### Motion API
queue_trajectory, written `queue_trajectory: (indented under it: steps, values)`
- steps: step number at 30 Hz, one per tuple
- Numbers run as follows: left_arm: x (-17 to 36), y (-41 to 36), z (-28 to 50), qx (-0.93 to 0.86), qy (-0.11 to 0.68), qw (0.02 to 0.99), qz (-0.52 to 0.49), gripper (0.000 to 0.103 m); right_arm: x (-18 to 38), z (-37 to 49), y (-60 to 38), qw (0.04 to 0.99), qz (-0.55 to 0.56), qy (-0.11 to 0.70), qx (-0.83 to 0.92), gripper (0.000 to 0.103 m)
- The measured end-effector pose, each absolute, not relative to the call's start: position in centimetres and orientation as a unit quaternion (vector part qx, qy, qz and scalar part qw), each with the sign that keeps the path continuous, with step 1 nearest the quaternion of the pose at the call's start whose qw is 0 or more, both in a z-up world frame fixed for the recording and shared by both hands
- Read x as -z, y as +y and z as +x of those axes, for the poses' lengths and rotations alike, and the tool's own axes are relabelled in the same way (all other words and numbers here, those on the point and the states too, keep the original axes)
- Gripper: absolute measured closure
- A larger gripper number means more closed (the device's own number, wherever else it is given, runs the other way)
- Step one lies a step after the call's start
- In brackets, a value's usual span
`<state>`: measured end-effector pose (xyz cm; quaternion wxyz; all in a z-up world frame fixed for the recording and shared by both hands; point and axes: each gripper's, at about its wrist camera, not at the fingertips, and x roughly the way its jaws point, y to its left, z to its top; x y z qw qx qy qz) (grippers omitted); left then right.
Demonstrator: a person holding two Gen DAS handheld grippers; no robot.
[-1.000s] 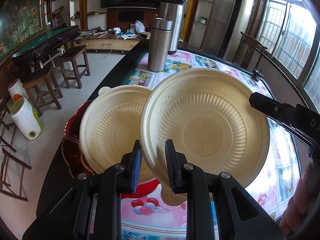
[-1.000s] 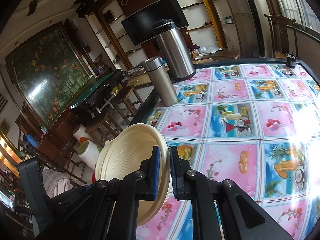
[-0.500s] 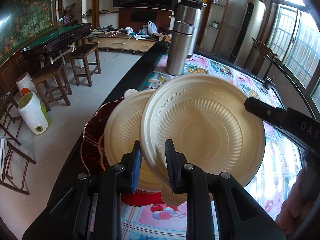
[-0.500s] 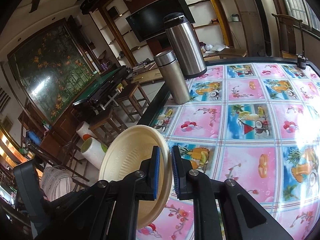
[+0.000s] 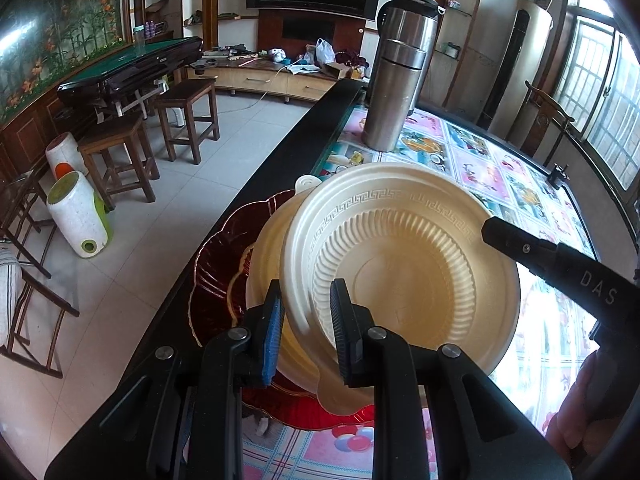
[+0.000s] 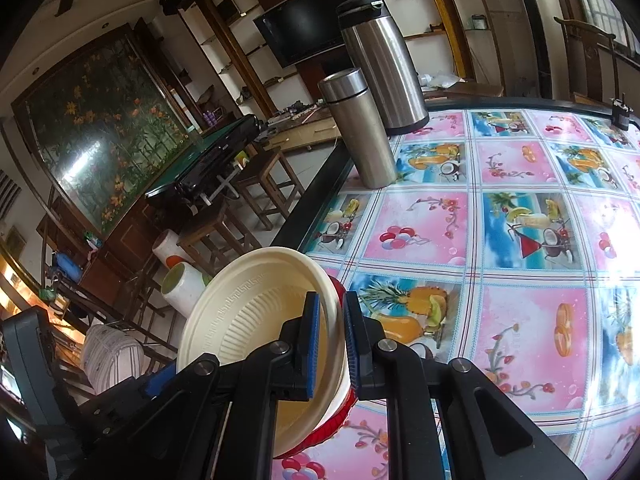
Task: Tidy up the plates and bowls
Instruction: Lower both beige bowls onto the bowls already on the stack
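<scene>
Far left on the table edge sits the red plate (image 5: 216, 276), w/ a cream bowl (image 5: 266, 272) already resting in it, so the stack looks partly built. Just right of that, the left gripper (image 5: 306, 320) is clamped on the near rim of a second cream bowl (image 5: 404, 268), held tilted above the stack & overlapping the lower one. Right gripper (image 6: 330, 340) is pinched on the opposite rim of that same bowl; its black body pokes in at the right of the left-wrist view. Still to do, by my read: lower this bowl so it nests in the first, then let go both sides. Can't tell if other dishes wait out of view.

Vs a sec ago: held bowl has slid leftward over the stack, covering more of the lower bowl & sitting lower; red plate shows more. Both grips unchanged.
</scene>
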<state>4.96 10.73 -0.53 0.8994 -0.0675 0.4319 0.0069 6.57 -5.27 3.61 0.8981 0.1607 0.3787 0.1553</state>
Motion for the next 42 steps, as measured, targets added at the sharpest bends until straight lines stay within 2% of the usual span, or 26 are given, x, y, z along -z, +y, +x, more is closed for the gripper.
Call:
queue_trajectory:
  steps: [27, 32, 42]
  values:
    - [-1.4, 13.4, 4.5, 0.000, 0.413, 0.904, -0.110, 0.084, -1.7, 7.6, -4.4, 0.887, 0.176, 0.391, -0.173, 0.089]
    - [-2.1, 13.4, 4.1, -0.023, 0.394, 0.915, -0.085, 0.084, -1.3, 7.5, -3.6, 0.884, 0.171, 0.397, -0.182, 0.089]
    - [-0.3, 11.8, 4.4, -0.037, 0.412, 0.909, -0.042, 0.084, -0.5, 7.4, -3.9, 0.881, 0.173, 0.403, -0.177, 0.089]
